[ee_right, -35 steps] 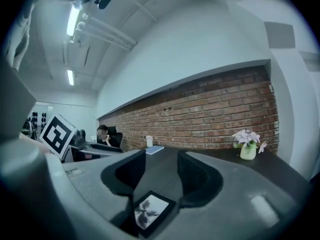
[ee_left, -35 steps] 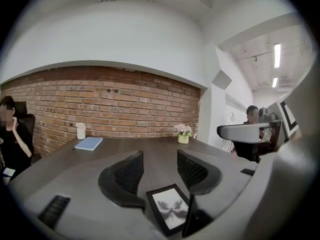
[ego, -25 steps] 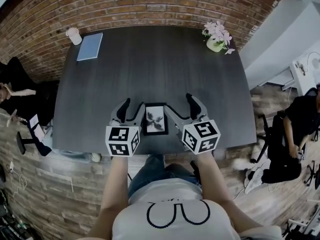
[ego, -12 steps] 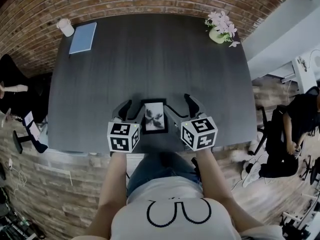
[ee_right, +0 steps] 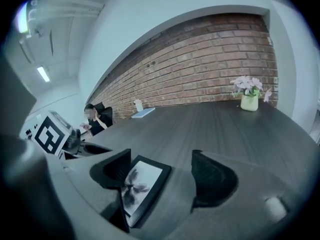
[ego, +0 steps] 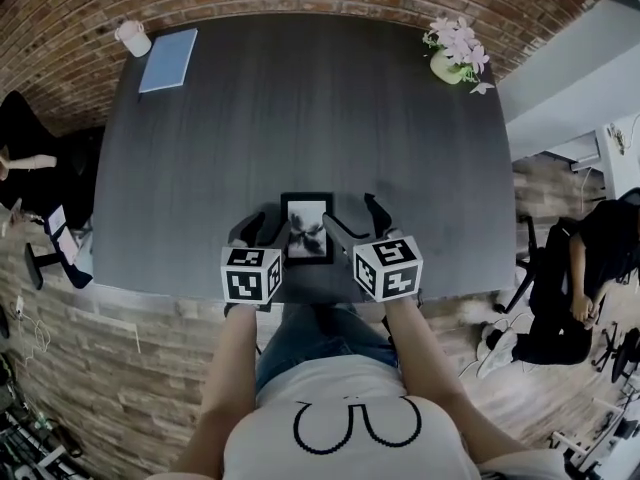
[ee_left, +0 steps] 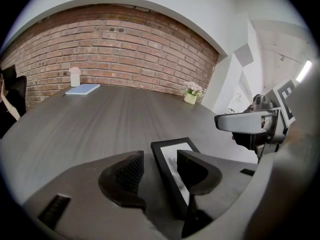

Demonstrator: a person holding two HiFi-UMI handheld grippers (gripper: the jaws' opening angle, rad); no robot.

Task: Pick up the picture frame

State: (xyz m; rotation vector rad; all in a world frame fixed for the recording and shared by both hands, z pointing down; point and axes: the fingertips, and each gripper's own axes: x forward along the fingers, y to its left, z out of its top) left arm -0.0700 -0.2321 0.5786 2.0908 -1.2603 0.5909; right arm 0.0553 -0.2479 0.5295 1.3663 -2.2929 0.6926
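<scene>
Nearest us, our left gripper (ego: pixel 265 233) and right gripper (ego: pixel 352 223), jaws spread, straddle opposite edges of the picture frame (ego: pixel 307 226). It lies flat by the table's (ego: pixel 300 118) front edge, apparently for a two-sided lift. Flowers (ego: pixel 457 50) stand far beyond.

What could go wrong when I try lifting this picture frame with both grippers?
1. The picture frame lies flat on the table. The left gripper and right gripper each stand open astride one side edge, so closing may catch only the thin rim and slip.
2. One jaw of each gripper appears to sit over the picture face and might scrape it.
3. The frame lies near the table's front edge, so a nudge could push it off.
</scene>
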